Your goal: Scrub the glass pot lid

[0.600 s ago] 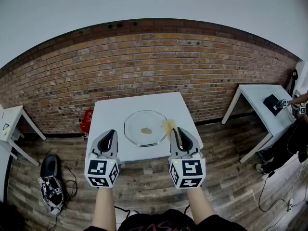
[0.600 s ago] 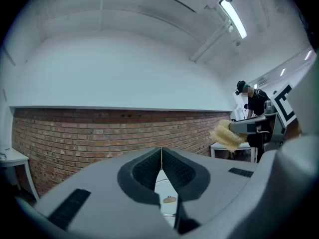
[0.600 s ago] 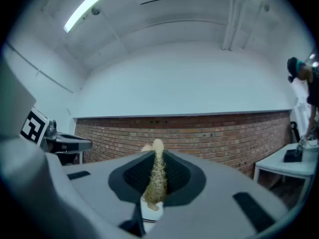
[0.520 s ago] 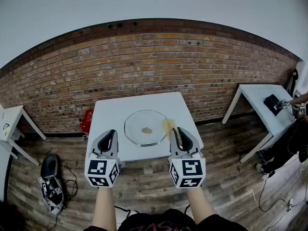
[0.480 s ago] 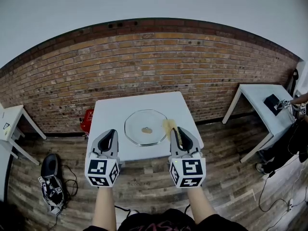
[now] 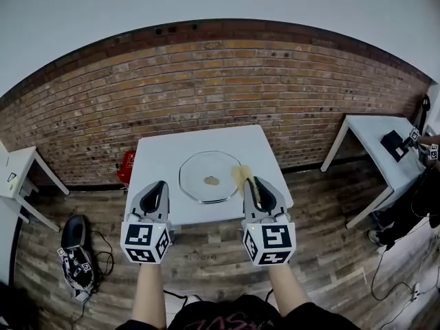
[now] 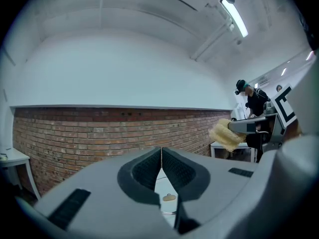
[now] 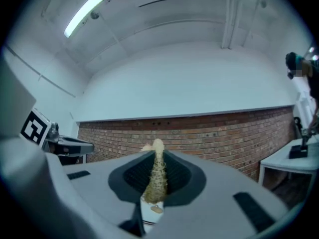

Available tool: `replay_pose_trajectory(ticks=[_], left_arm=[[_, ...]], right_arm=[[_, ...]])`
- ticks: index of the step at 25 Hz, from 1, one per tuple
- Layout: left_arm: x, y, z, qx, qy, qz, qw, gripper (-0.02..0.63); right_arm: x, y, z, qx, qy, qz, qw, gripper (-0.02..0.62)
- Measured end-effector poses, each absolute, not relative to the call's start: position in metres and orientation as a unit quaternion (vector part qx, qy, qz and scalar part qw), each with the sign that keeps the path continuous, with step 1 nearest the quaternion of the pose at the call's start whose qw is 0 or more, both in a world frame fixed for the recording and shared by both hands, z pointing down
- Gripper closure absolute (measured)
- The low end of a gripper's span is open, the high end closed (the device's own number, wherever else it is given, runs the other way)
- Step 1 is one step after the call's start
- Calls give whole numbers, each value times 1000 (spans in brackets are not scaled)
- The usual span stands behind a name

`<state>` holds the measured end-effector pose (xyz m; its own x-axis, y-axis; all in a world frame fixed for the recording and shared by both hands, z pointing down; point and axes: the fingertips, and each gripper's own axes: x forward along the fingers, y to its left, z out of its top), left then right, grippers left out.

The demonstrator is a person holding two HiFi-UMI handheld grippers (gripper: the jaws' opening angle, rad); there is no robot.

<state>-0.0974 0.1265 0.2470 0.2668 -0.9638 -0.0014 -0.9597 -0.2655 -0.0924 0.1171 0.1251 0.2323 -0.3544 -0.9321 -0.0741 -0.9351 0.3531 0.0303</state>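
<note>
Clamping squashed sponge (image 8: 158, 176), perhaps loofah, partly hidden

The lid (image 6: 210, 176) is clear, glossy glass on a smooth, matt white worktop (image 6: 158, 158). The sponge (image 6: 239, 174) looks coarse and fibrous. The left claw (image 6: 159, 186) and right claw (image 6: 253, 183) are matt grey plastic with ribbed dark pads (image 7: 147, 169). Rough brick wall (image 6: 206, 88) behind

White square table (image 6: 155, 160) standing on a wood-plank floor (image 6: 206, 260) in front of a brick wall (image 6: 206, 88). A glass pot lid (image 6: 199, 190) lies flat near the middle of the tabletop (tan knob (image 6: 212, 180) uppermost). On the floor, a red object (image 6: 125, 168) sits beside the table's left edge and black gear (image 6: 71, 236) lies further left. A second white table (image 6: 368, 133), at right, carries a small black object (image 6: 394, 144).
</note>
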Motion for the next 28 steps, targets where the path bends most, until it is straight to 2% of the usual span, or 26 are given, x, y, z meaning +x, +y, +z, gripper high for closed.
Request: replay_pose_trajectory(ticks=[12, 28], left_arm=[[-68, 120, 256, -801, 596, -46, 34, 591], [5, 116, 267, -785, 614, -71, 39, 591]], right_arm=[[139, 117, 241, -563, 826, 25, 33, 540], [205, 101, 259, -538, 842, 14, 38, 540]])
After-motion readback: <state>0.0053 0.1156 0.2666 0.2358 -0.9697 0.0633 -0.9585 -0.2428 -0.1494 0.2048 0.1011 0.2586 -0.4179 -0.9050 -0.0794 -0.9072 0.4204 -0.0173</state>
